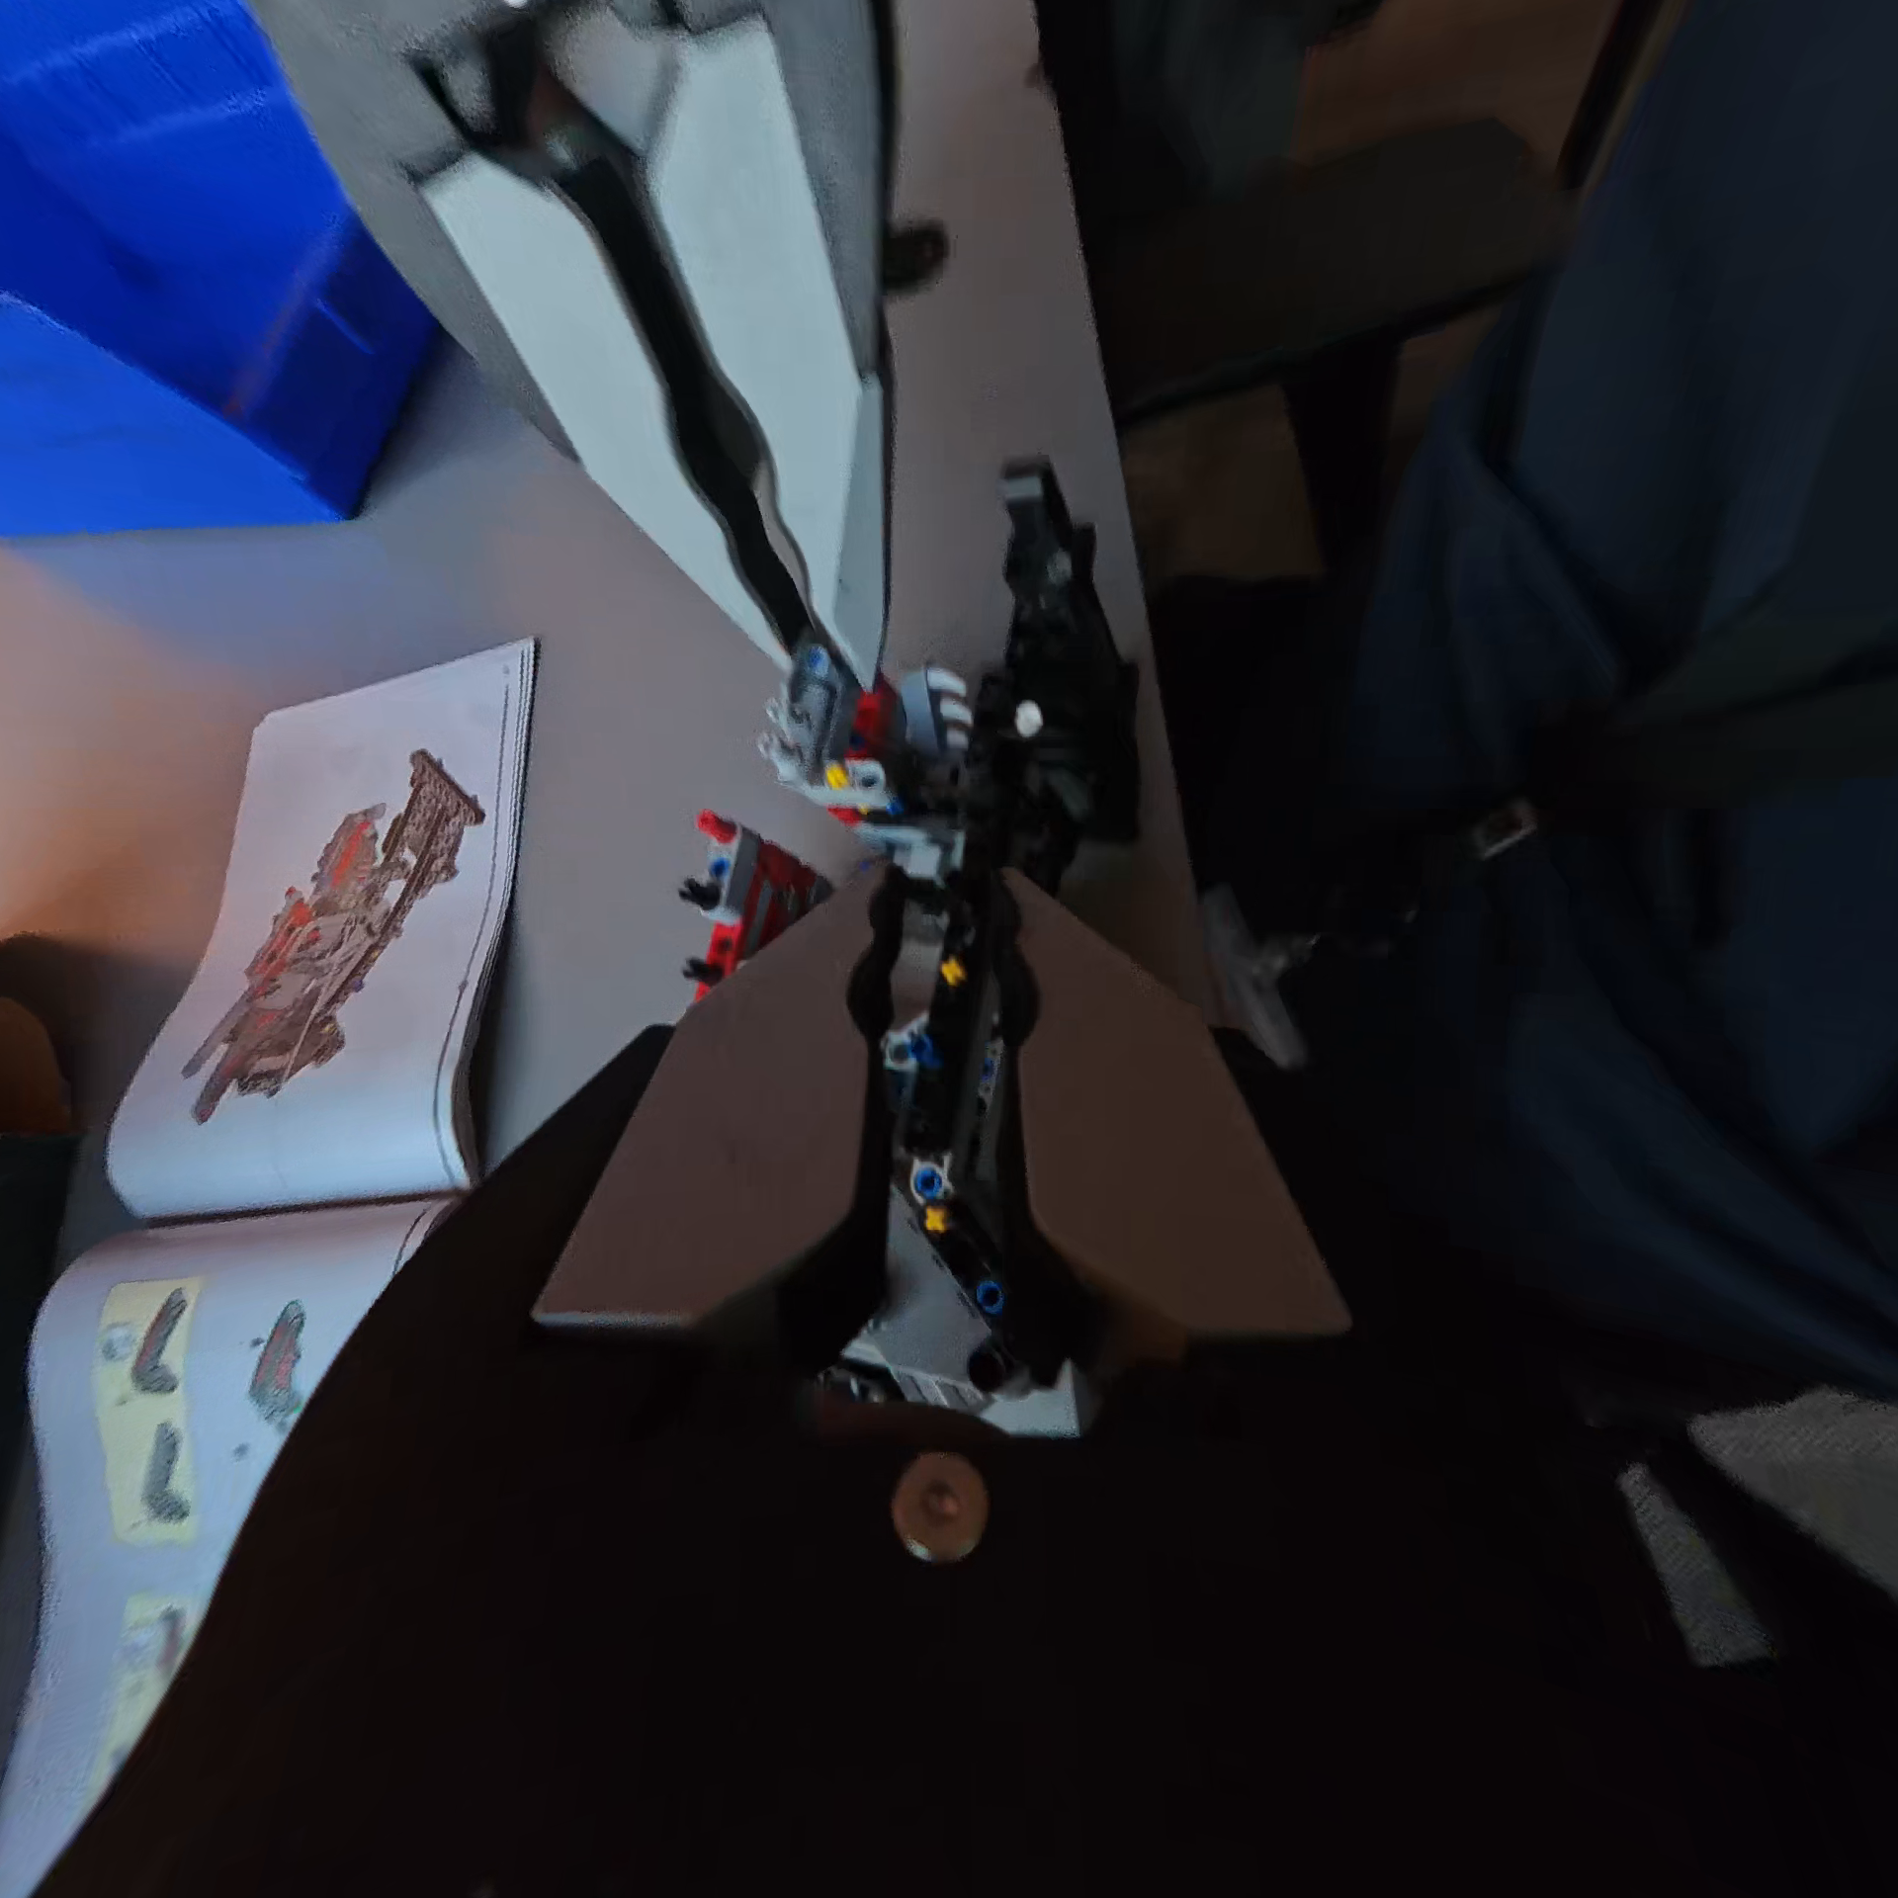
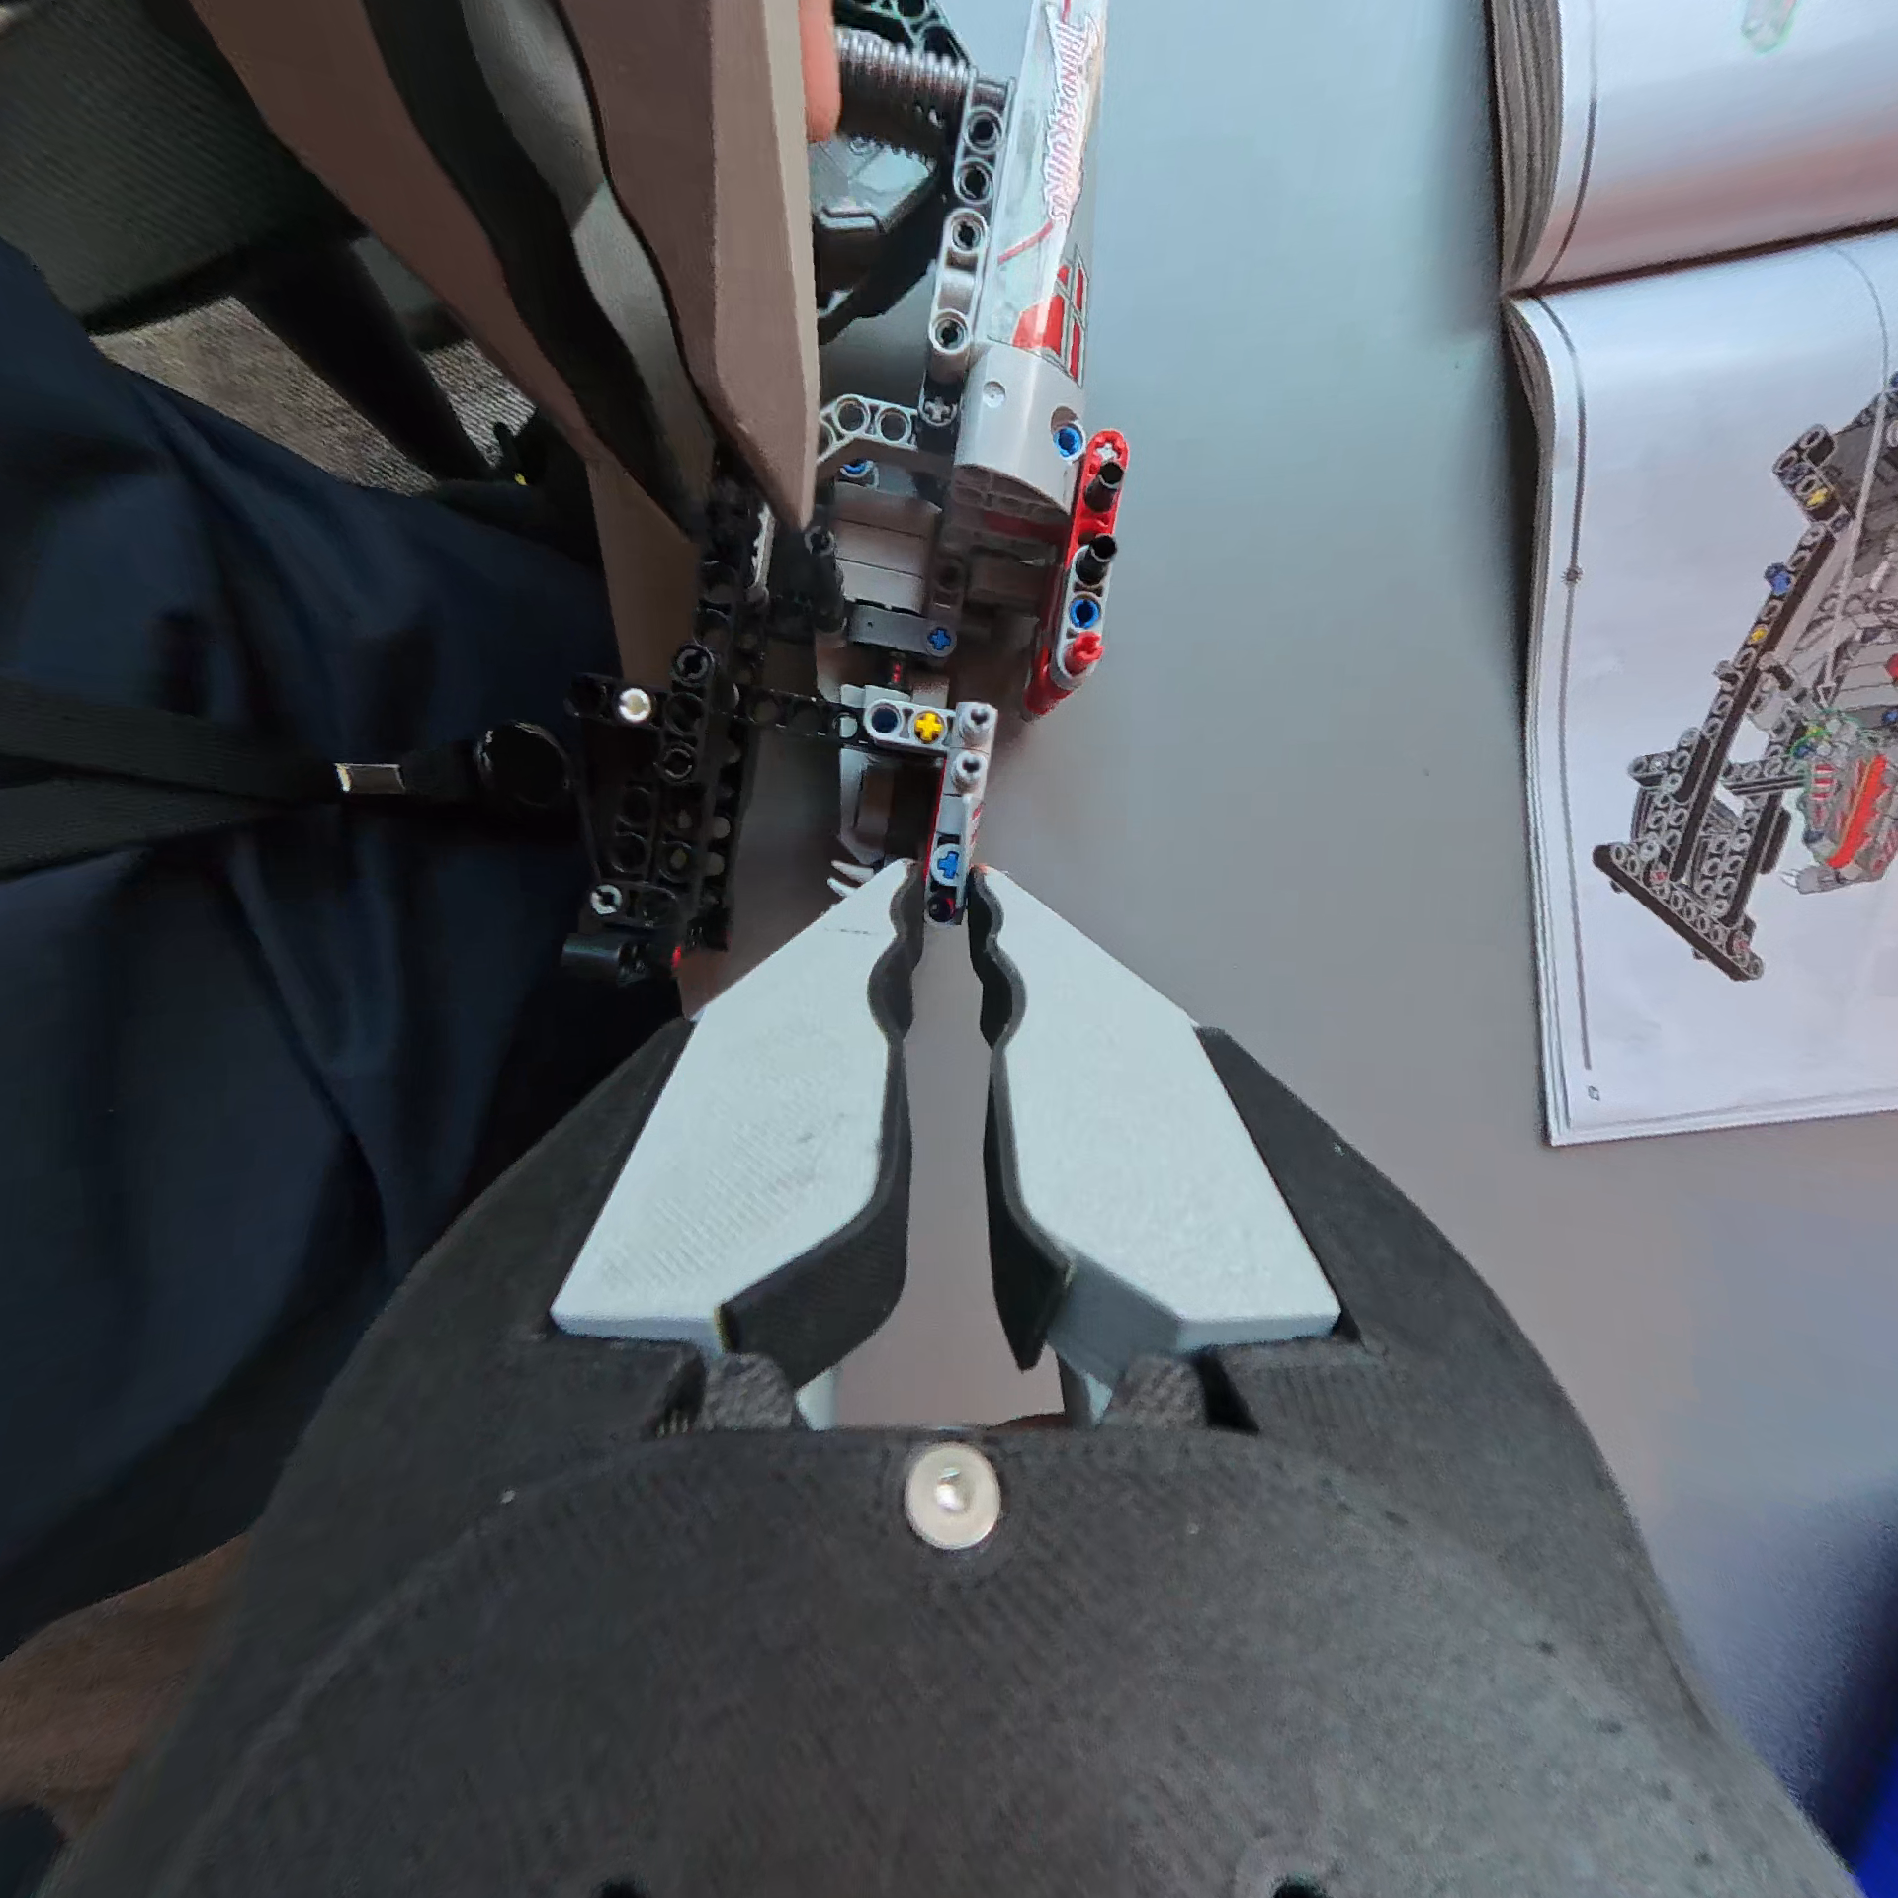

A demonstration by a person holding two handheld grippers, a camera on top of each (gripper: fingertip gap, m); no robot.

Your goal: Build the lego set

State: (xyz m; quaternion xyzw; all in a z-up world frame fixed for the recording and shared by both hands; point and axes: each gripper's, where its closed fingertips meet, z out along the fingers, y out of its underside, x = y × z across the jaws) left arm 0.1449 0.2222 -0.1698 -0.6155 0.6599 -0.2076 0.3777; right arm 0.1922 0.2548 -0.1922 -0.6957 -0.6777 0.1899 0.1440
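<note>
Right wrist view: a small grey-and-red beam end [image 2: 947, 873] is pinched in narrow jaws, while the black-and-grey Lego model [image 1: 950, 1037] should be held steady between left jaws.

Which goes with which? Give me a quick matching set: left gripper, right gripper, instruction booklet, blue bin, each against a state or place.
1. left gripper
2. right gripper
3. instruction booklet
4. blue bin

a. lying open on the table
b. pinching the model's small grey end piece
c. far corner of the table, beyond the booklet
d. clamped on the model's black beam frame

Pairs: 1-d, 2-b, 3-a, 4-c
</note>
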